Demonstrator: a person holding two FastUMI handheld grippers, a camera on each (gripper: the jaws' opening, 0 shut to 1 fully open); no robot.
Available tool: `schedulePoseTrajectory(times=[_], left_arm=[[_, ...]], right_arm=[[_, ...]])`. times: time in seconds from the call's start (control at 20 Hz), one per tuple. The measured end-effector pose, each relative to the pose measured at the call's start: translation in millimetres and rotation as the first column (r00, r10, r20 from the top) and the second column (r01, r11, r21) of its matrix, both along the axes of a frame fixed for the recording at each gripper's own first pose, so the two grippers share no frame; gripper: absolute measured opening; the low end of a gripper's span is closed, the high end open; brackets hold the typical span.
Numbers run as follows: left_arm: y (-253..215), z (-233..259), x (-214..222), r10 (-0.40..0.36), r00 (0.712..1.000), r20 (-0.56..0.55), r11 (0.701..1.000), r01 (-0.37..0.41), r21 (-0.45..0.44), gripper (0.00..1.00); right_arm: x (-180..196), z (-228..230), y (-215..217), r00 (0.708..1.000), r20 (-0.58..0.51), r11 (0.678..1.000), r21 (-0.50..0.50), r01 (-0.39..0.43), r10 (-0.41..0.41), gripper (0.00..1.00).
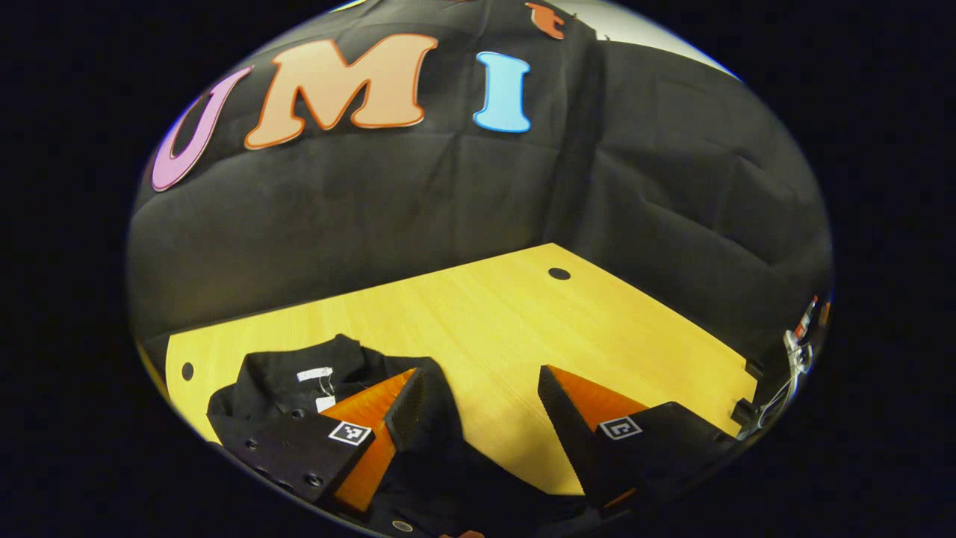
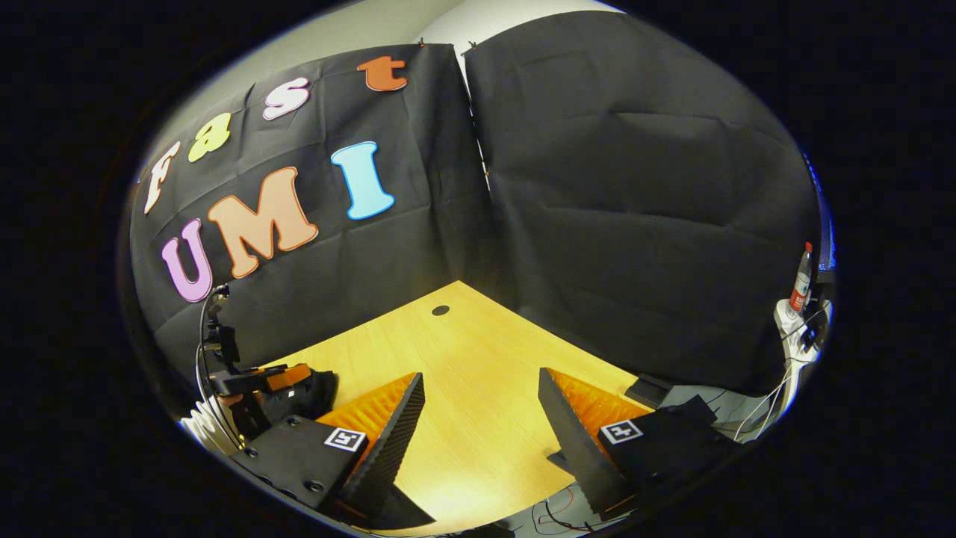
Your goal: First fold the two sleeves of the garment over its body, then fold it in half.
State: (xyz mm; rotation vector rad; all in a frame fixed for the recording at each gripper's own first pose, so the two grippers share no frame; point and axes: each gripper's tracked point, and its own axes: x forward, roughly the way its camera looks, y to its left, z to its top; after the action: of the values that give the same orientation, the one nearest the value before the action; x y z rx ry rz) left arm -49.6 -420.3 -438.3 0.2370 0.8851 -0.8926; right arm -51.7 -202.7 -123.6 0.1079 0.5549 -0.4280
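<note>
A black garment [image 1: 299, 388] lies bunched on the yellow wooden table [image 1: 508, 314] at the lower left of the left gripper view, collar up, with white tags inside the neck. My left gripper [image 1: 479, 373] is open; its left finger hangs over the cloth and its right finger over bare wood. Nothing sits between them. In the right gripper view my right gripper [image 2: 480, 375] is open above bare table [image 2: 463, 359], holding nothing. Far to its left the left gripper [image 2: 254, 381] hovers by a bit of the black garment [image 2: 325, 388].
Round cable holes mark the tabletop [image 1: 559, 273], [image 1: 187, 370]. Black cloth walls close the back and the right side. Past the table's right edge stand a bottle [image 2: 803, 280] and loose cables [image 2: 784, 359]. A cable trails up from the far gripper.
</note>
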Motion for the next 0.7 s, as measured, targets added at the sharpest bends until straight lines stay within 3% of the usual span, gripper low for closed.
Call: schedulePoseTrajectory(times=[0.1,0.2,0.35,0.5,0.7], left_arm=[[21.6,14.1,12.3,0.017,0.999,0.042,1.000,-0.017,-0.006,0.95],[62.7,34.2,35.3,0.081,0.992,0.096,0.997,-0.081,-0.005,0.95],[136.7,76.5,65.1,0.177,0.963,0.205,0.983,-0.182,0.010,0.95],[212.0,120.9,66.2,0.253,0.920,0.298,0.962,-0.271,0.021,0.95],[306.6,137.1,20.1,0.395,0.868,0.301,0.900,-0.431,0.061,0.95]], right_arm=[[4.3,-4.5,-1.7,0.999,-0.009,1.000,-0.003,-0.030,0.030,0.98],[12.5,-19.7,0.5,0.996,-0.055,0.997,-0.007,-0.077,0.077,0.98],[24.6,-40.8,19.5,0.976,-0.123,0.983,-0.010,-0.181,0.178,0.98],[31.5,-66.9,52.1,0.931,-0.194,0.948,-0.006,-0.317,0.310,0.98],[25.6,-129.3,104.1,0.842,-0.305,0.890,0.051,-0.453,0.446,0.98]])
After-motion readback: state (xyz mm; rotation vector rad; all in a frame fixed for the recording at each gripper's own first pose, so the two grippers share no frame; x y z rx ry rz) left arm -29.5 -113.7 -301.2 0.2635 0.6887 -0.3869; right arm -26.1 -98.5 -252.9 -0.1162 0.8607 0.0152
